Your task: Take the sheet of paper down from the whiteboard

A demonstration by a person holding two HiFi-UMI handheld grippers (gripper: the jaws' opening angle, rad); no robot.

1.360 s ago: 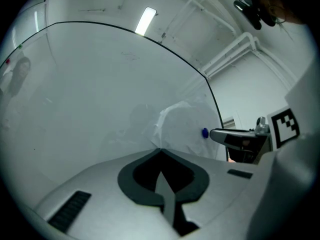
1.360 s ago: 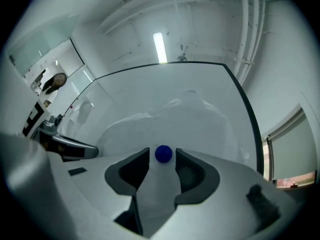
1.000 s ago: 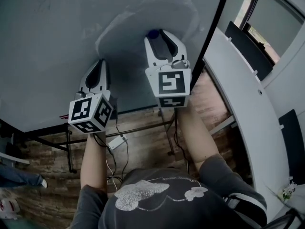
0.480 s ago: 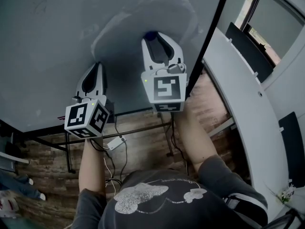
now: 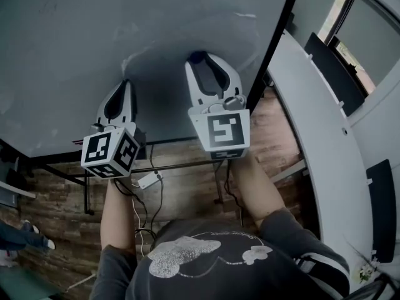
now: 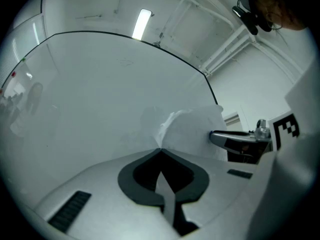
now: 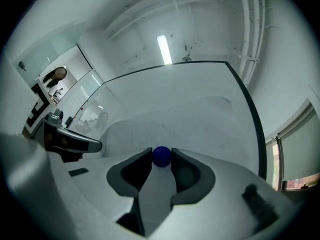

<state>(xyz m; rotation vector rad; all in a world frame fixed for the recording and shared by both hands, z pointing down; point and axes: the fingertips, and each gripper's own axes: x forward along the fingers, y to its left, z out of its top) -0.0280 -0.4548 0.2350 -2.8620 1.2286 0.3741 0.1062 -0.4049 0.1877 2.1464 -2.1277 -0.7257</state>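
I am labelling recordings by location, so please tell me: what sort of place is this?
Probably an office or meeting room: a large whiteboard on a stand, a long white desk beside it, and a tube light on a white ceiling.

Office-like room: whiteboard (image 5: 94, 42) on a stand (image 5: 84, 192), wood-plank floor (image 5: 187, 186), ceiling strip light (image 6: 142, 23).

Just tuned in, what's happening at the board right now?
A person works at the whiteboard with a gripper in each hand. The left gripper is shut on the edge of the white sheet of paper, which bulges off the board there. The right gripper has just been closing its jaws, and they now clasp the small round blue magnet that apparently pins the sheet. The paper is not yet down.
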